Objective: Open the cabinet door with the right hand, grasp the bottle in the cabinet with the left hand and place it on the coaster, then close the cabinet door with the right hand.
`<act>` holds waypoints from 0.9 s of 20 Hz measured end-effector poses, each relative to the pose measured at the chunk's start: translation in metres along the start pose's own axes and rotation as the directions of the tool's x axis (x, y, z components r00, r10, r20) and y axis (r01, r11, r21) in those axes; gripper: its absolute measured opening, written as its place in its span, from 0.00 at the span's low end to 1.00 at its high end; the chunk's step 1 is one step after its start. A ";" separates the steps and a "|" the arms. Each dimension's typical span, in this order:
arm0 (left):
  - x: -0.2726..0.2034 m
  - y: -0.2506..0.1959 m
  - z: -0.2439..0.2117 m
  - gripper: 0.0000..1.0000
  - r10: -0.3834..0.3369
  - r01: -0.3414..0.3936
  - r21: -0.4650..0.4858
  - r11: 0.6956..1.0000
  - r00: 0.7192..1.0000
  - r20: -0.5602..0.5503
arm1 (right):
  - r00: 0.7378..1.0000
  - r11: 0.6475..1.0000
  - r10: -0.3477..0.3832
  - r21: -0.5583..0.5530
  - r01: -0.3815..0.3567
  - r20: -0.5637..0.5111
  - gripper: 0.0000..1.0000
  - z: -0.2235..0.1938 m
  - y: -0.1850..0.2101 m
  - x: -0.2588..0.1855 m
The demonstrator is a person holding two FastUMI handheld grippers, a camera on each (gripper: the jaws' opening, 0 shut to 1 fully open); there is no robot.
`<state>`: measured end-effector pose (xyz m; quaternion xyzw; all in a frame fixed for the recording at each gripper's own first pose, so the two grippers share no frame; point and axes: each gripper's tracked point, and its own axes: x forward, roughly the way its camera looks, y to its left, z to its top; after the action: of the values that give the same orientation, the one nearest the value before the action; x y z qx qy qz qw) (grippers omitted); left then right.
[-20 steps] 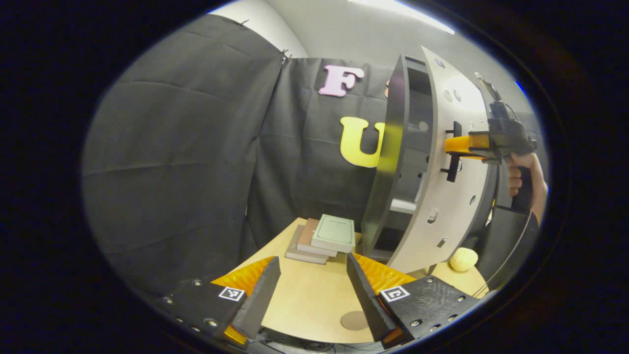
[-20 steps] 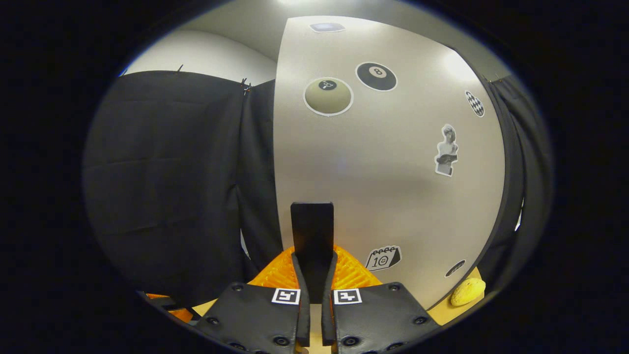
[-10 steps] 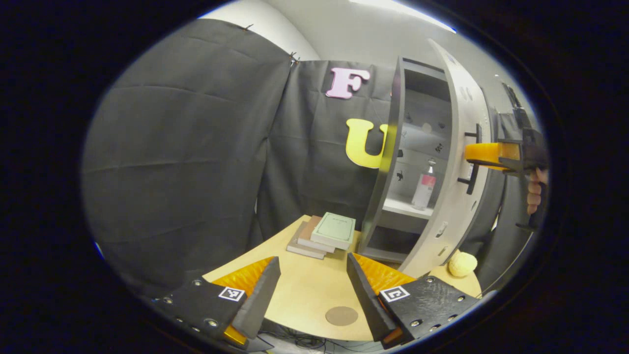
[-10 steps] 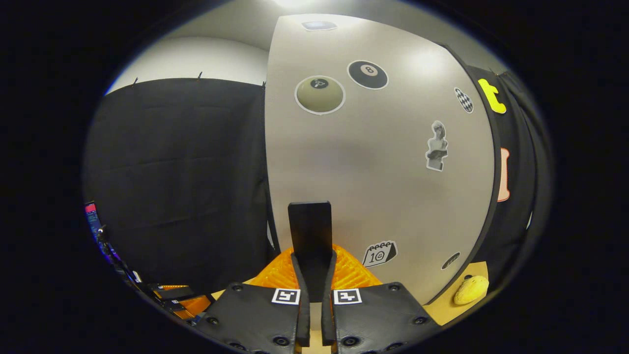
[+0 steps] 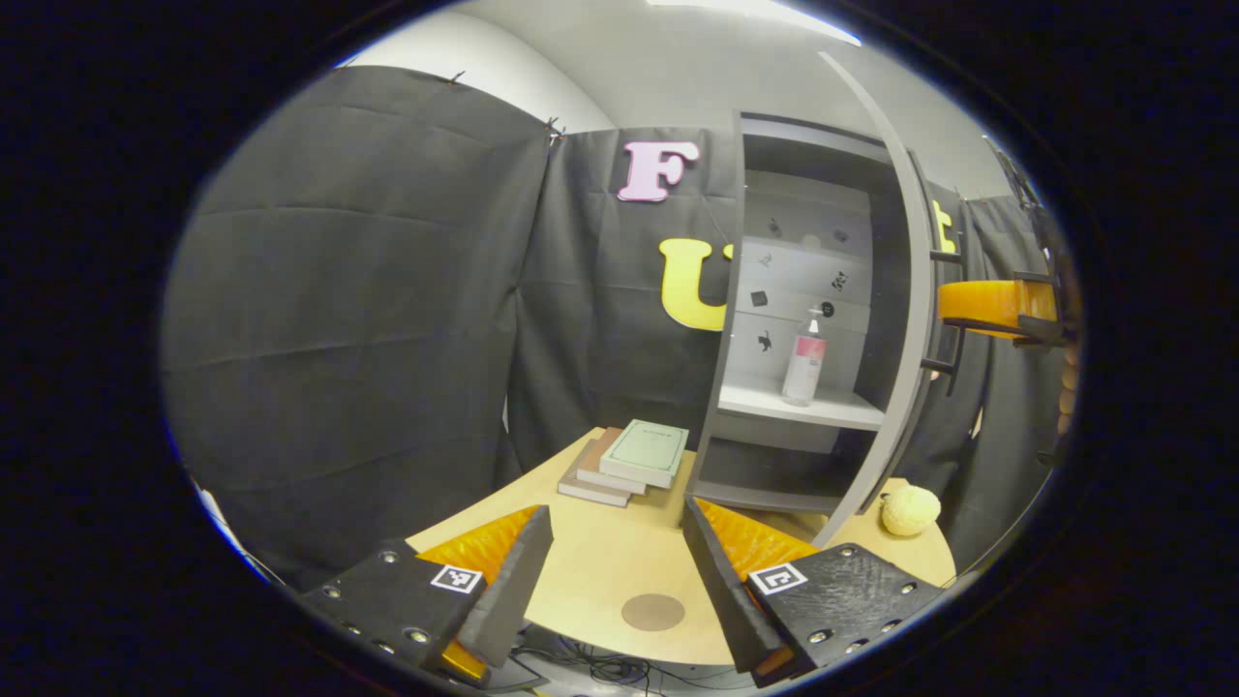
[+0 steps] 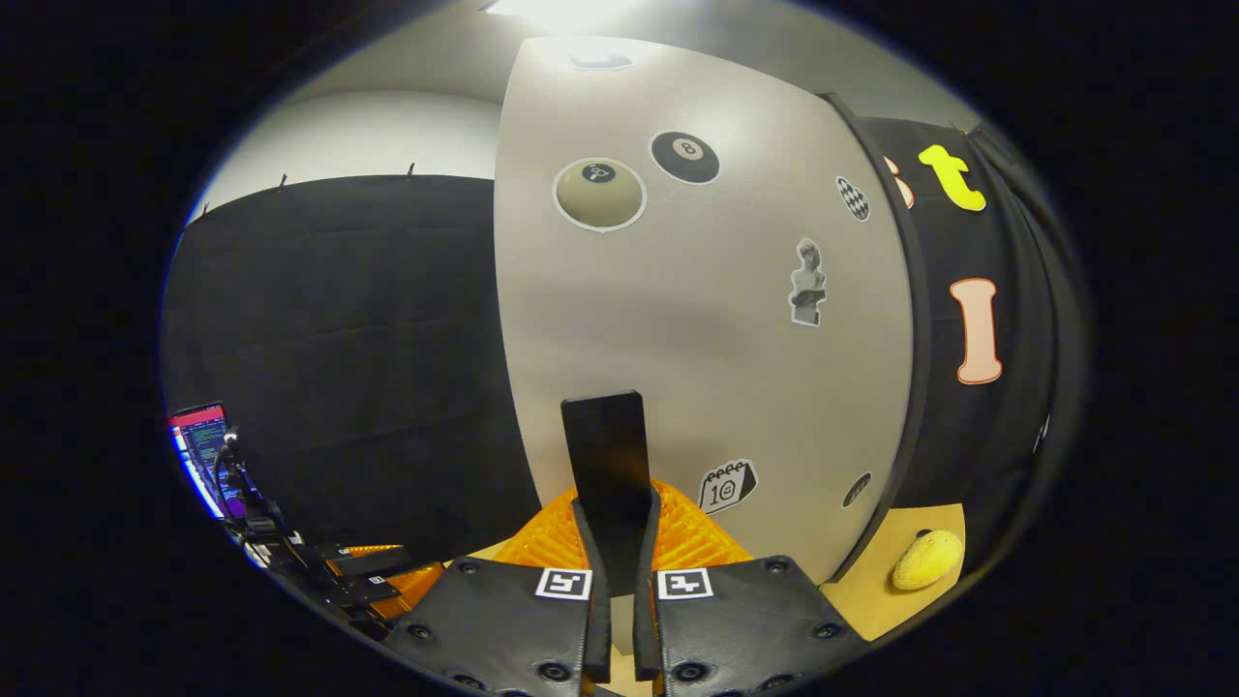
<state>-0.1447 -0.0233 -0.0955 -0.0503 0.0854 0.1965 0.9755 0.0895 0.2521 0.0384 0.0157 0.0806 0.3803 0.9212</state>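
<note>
The grey cabinet [image 5: 774, 184] stands at the table's far side with its door [image 5: 905, 319] swung wide to the right. On the middle shelf stands a clear bottle [image 5: 802, 360] with a pink label and a pump top. A round brown coaster [image 5: 652, 612] lies near the table's front edge. My left gripper [image 5: 612, 571] hangs open above the front of the table, just behind the coaster. My right gripper [image 6: 614, 542] is shut on the door's black handle [image 6: 605, 465], and it also appears at the far right as the right gripper [image 5: 987, 308] in the left gripper view. The door's sticker-covered front [image 6: 697, 319] faces the right gripper view.
A stack of books [image 5: 629, 460] lies left of the cabinet on the wooden table [image 5: 600, 561]. A yellow fuzzy ball [image 5: 910, 510] sits by the door's lower edge, the same ball [image 6: 927, 560] in the right gripper view. A lit screen and a stand [image 6: 208, 445] are at the left.
The right gripper has pulled the door by its handle from nearly shut to wide open, uncovering the shelves and the bottle. The left gripper has kept its place, open.
</note>
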 end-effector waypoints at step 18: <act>0.051 -0.094 0.005 0.82 -0.338 0.340 0.058 0.939 0.940 -0.040 | 0.944 0.947 -0.322 0.020 0.322 0.071 0.10 -0.001 -0.039 -0.055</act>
<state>-0.0609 -0.0894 -0.0943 -0.0357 0.0962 0.0220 0.9945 0.0779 0.1852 0.0413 0.0201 0.0499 0.2237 0.9732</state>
